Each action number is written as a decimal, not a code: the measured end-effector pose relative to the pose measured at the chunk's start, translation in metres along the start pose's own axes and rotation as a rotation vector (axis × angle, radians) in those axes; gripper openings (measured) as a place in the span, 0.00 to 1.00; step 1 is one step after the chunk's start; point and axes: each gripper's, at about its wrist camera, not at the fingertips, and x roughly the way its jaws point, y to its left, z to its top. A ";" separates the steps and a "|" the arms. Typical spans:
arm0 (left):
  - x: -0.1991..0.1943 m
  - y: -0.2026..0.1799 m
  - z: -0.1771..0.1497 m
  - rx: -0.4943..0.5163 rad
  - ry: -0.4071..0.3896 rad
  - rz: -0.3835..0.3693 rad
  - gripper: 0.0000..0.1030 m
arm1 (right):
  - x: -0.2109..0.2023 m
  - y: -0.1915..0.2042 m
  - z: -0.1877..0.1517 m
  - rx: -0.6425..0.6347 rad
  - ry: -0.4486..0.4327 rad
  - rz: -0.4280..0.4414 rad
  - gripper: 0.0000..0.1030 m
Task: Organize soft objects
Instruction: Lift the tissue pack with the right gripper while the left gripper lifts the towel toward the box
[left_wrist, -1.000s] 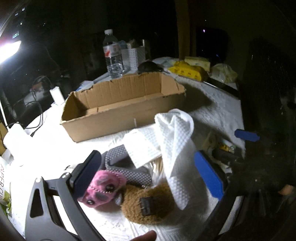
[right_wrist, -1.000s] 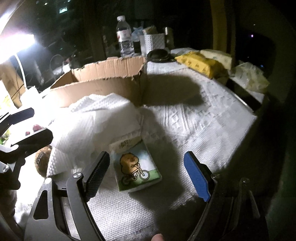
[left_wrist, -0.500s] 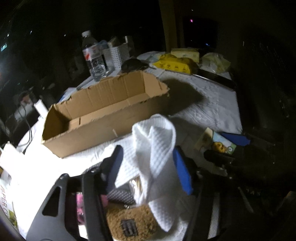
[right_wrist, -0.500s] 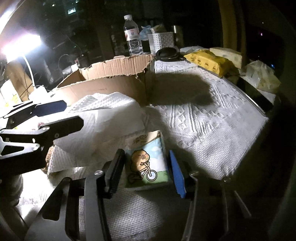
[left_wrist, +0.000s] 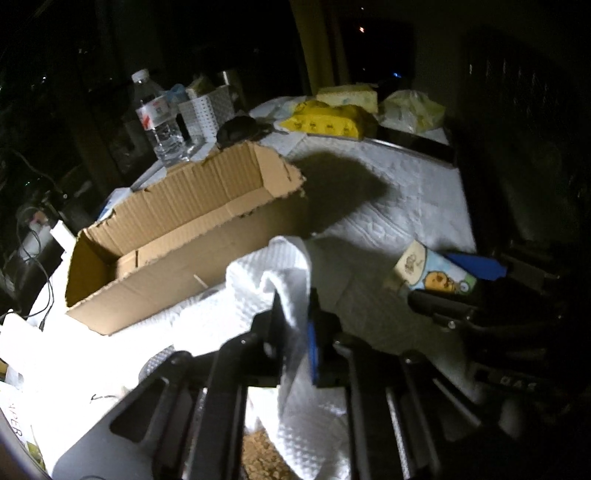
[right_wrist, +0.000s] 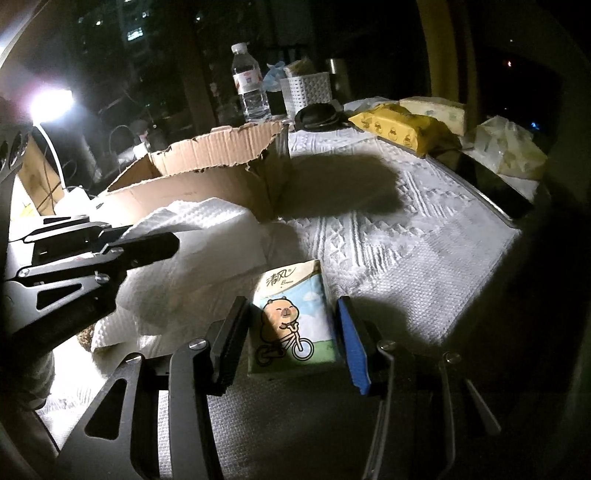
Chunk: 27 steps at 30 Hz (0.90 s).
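Left gripper (left_wrist: 293, 325): fingers pinched on a fold of the white waffle towel (left_wrist: 273, 273), just in front of the cardboard box (left_wrist: 177, 229). Towel bunched and draped down over the fingers, lower end spread on the desk (left_wrist: 417, 206) before the box's long near wall. Brown fuzzy object (left_wrist: 258, 454) partly visible under the towel, close to the camera; kind not clear.

Right gripper (right_wrist: 291, 332): fingers (right_wrist: 352, 343) bracketing the tissue pack (right_wrist: 291, 325), black finger at its left edge, blue pad at its right edge, both apparently touching. Pack printed with a cartoon bear on a bicycle, lying flat on the textured white cover, to the right of the towel and in front of the box's right end. Whether lifted off the desk: cannot tell.

Box open-topped with torn rims, nothing visible inside it.

Behind the box: water bottle (right_wrist: 251, 85), white perforated basket (right_wrist: 306, 90), dark round item (right_wrist: 317, 116). To the right of the box, farther back: yellow packet (right_wrist: 402, 127).
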 end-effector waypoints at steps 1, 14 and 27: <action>-0.002 0.001 0.001 -0.005 -0.004 -0.003 0.08 | -0.001 0.000 0.001 -0.001 -0.004 0.001 0.49; -0.045 0.024 0.017 -0.061 -0.103 -0.016 0.06 | -0.025 0.012 0.019 -0.036 -0.079 -0.018 0.49; -0.079 0.067 0.027 -0.137 -0.191 -0.011 0.06 | -0.038 0.022 0.048 -0.084 -0.145 -0.032 0.49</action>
